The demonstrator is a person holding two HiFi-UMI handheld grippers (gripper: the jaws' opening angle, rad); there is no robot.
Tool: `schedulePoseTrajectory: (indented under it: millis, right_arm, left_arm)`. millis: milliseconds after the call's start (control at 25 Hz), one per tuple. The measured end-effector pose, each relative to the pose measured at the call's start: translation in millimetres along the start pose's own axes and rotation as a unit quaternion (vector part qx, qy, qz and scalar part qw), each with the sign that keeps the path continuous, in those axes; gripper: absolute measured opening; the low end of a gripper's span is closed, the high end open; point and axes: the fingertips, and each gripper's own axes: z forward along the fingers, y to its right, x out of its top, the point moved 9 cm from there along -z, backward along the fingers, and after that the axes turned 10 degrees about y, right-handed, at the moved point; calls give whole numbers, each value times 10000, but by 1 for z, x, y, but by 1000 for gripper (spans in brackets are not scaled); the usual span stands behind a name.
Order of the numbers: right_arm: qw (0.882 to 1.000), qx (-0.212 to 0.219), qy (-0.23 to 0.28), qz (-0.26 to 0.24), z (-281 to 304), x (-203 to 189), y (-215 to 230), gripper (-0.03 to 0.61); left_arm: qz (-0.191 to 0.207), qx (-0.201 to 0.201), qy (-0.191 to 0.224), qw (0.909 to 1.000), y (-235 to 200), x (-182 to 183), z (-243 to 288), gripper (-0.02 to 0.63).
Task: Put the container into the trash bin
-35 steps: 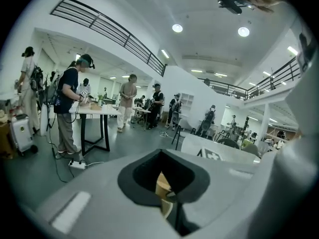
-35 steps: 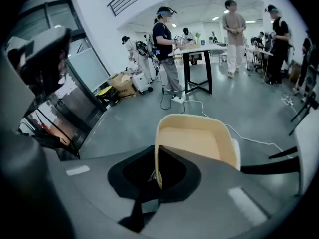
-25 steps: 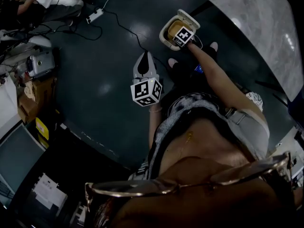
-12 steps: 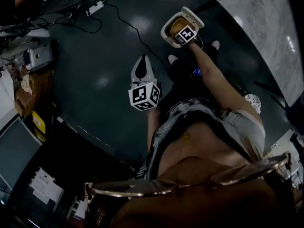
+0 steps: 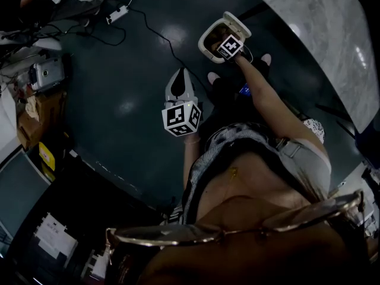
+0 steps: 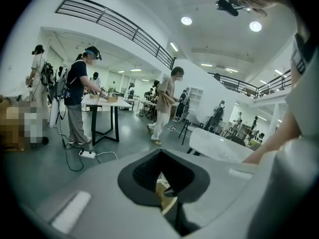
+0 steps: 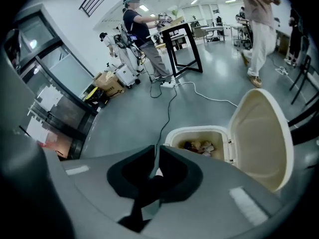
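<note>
The cream trash bin (image 5: 209,40) stands on the dark floor with its lid (image 5: 237,24) swung open. In the right gripper view its rim (image 7: 172,133) frames several bits of rubbish (image 7: 199,146), and the lid (image 7: 259,138) stands up on the right. I cannot pick out the container among that rubbish. My right gripper (image 5: 227,41) hangs over the bin's mouth, pointing steeply down. Its jaws (image 7: 155,153) are opening, with a narrow gap and nothing between them. My left gripper (image 5: 180,75) hovers over bare floor to the bin's left, its tips together and empty (image 6: 160,156).
A black cable (image 5: 160,37) and a white power strip (image 5: 116,19) lie on the floor left of the bin. A pale marbled tabletop (image 5: 320,34) fills the upper right. Boxes and gear (image 5: 41,108) line the left side. People work at a table (image 6: 99,103) farther off.
Both grippers stay where they were, the right one still over the bin. The tan patch in the bin's mouth beside the right gripper looks darker now. The head view has shifted slightly.
</note>
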Motion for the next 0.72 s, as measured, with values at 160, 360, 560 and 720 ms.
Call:
schedulePoseTrajectory:
  millis: [160,360,560,720]
  right_arm:
    - [9986,337,34,-413,-12,10,-10,28]
    - [9888,1004,26,-1108,-37,27,-32,26]
    - [9711,1407,305,-1902,-81,50,-57,26]
    - [9583,1494,878,-2271,-134,74,-84,26]
  left_arm:
    - [38,-79,-21,10000,0,-1,3,0]
    - [60,-263,-34,9996,9,-2,11,0]
    - [73,-490,-37,9988,19,-3,20,0]
    - [123,-595,23,9982,25,2,22,0]
